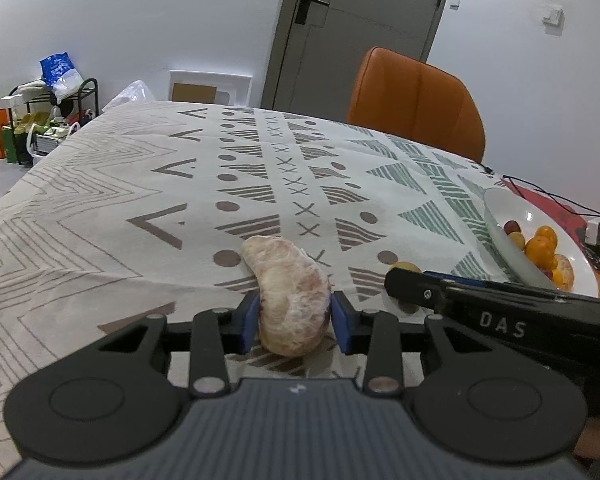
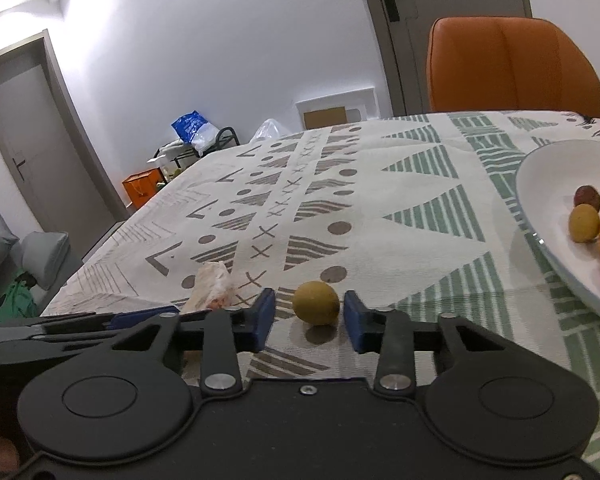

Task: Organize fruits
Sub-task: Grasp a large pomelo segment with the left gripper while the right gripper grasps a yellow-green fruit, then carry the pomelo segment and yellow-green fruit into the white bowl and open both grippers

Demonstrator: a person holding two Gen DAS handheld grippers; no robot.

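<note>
Patterned surface point(image 1: 100, 200): left tool point(image 1: 296, 322) clenched on pomelo segment point(image 1: 290, 298), its long axis running away from camera, far tip curving left. Right tool point(image 2: 310, 318) brackets yellow fruit point(image 2: 316, 303), pads not touching. Plate point(image 2: 548, 184) at right.

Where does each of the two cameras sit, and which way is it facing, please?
Left wrist: on the left gripper, facing forward over the table; its pads clamp the pomelo segment.
Right wrist: on the right gripper, facing forward; the yellow fruit sits between its pads, gaps showing.
Shared: tablecloth, white plate, orange chair, both fruits.
</note>
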